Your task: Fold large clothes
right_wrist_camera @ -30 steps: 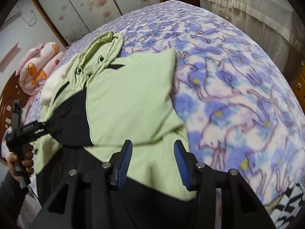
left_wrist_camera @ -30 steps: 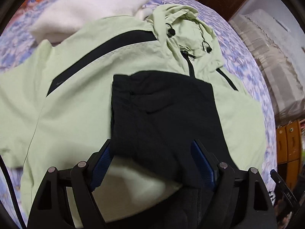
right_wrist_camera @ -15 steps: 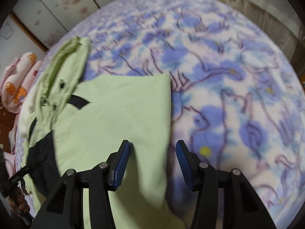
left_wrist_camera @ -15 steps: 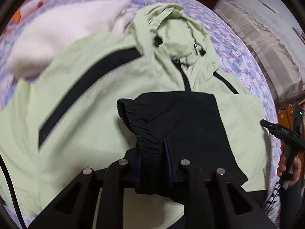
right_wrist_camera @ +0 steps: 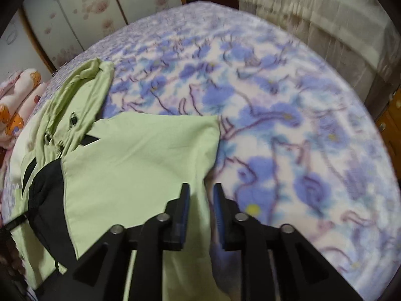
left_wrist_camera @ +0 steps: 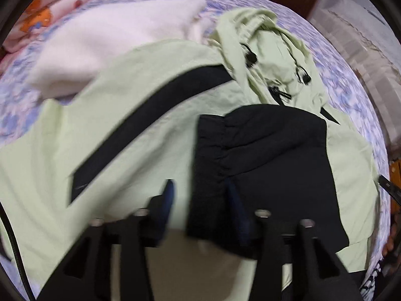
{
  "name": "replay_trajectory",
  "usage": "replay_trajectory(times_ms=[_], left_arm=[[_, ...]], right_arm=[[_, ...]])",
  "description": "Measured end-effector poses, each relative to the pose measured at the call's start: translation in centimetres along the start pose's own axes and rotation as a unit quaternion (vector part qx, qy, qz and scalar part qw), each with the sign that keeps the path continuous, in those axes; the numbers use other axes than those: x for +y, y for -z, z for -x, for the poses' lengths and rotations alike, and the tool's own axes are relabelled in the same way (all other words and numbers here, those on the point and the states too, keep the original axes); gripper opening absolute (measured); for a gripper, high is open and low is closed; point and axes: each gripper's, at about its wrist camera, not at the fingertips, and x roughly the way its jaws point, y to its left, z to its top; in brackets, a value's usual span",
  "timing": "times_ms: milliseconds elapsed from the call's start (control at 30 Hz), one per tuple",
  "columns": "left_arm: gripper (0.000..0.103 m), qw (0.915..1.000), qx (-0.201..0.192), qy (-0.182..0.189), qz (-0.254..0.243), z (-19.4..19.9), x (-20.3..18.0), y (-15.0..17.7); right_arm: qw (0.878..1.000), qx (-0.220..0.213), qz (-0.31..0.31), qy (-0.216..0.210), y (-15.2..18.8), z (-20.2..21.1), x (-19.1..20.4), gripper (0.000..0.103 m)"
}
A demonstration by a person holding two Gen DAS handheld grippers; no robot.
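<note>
no readable text, labels, brands, numbers or signs in either view.
</note>
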Motion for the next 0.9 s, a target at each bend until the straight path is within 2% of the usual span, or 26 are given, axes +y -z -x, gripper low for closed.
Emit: replay_trajectory(times_ms=[67,167,233,267,433,500,567,633,700,800,833,900], left_arm=[[0.051,0.9994,-0.033,-0.010,-0.006,1.8,0.0,0.6],[0.052,0.9970,-0.063,-0.007,-0.044,4.2,-1.6,2.0],[0.052,0.9967,-0.056,0.014,-0.056,5.0,-2.6,2.8],[0.052,0.9967,-0.040,0.029,-0.065,5.0,-3.9,2.9],[0.052,0.9939,-0.048,0.031,-0.094,4.2,-9.4,3.7],[0.052,0.9940,-0.034,0.042,-0.095,3.0,-10.6,4.1],[0.052,0.9945,-0.024,0.027,-0.098,1.5,-11.2,4.4],[0.052,0.9953,-0.010,0.006,-0.096,0.0,-11.2,4.7],[0.052,0.9964,0.009,-0.002,-0.084,-1.2,-10.1,5.0],[0.052,0.9973,0.003,0.002,-0.074,-0.8,-8.6,5.3],[0.052,0.9974,0.003,-0.001,-0.073,-0.5,-8.2,5.4],[0.052,0.9975,0.003,-0.001,-0.071,-0.4,-7.8,5.5]], right_arm=[[1.000,-0.007,0.019,0.008,0.8,1.3,0.9,0.036],[0.998,0.002,0.054,0.009,2.7,2.4,3.1,0.036],[0.997,0.017,0.076,-0.010,4.1,2.4,5.6,0.036],[0.996,0.021,0.084,-0.020,4.8,2.5,6.8,0.036],[0.987,0.034,0.131,-0.082,7.1,2.0,13.7,0.036],[0.984,0.035,0.151,-0.086,7.9,1.5,15.3,0.036],[0.983,0.038,0.164,-0.078,8.3,0.9,16.0,0.036],[0.983,0.045,0.165,-0.061,8.5,0.0,15.3,0.036],[0.987,0.041,0.150,-0.034,8.5,-0.4,12.9,0.036],[0.991,0.022,0.116,0.055,7.9,-0.2,7.6,0.036],[0.993,0.020,0.101,0.064,7.8,0.1,5.9,0.035],[0.996,0.028,0.068,0.046,7.6,0.6,3.1,0.033]])
